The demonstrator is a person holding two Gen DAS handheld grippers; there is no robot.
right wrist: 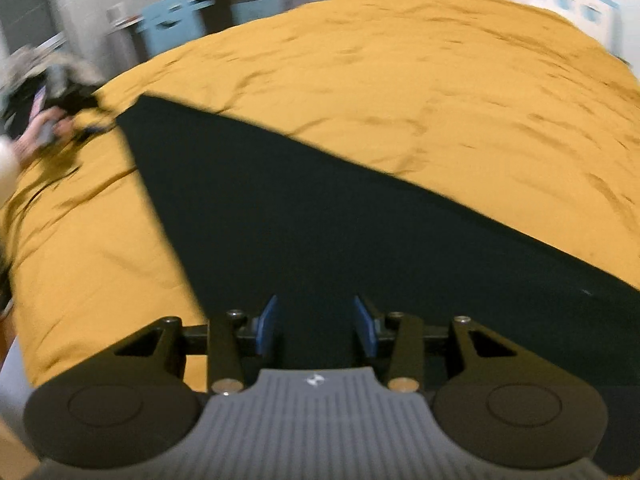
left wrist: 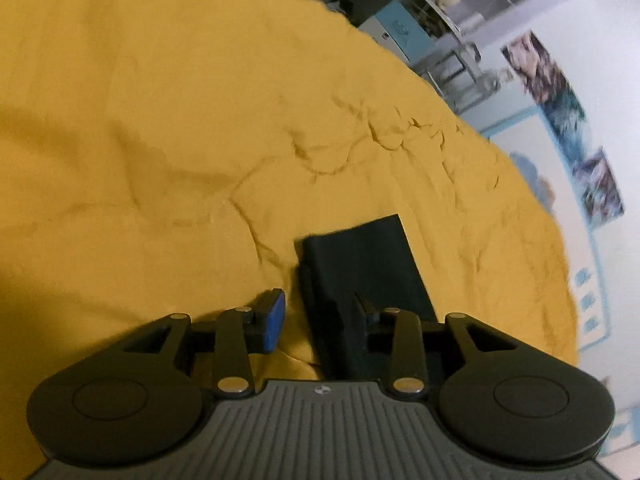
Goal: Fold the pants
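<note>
Dark pants (right wrist: pixel 320 216) lie flat on a mustard-yellow bed cover (right wrist: pixel 440 92), stretching from far left to near right in the right wrist view. My right gripper (right wrist: pixel 316 326) is open, hovering just above the dark cloth with nothing between its blue pads (right wrist: pixel 266 326). In the left wrist view a narrow end of the pants (left wrist: pixel 368 264) lies on the cover (left wrist: pixel 160 120). My left gripper (left wrist: pixel 320 320) is open right over that end; the cloth runs under the right finger, the left blue pad (left wrist: pixel 274 320) is over bare cover.
The far bed edge (left wrist: pixel 400 52) borders blue furniture and shelves (left wrist: pixel 420 12). A wall with pictures (left wrist: pixel 568 120) is at the right. A dark heap of items (right wrist: pixel 52 96) lies at the bed's left edge in the right wrist view.
</note>
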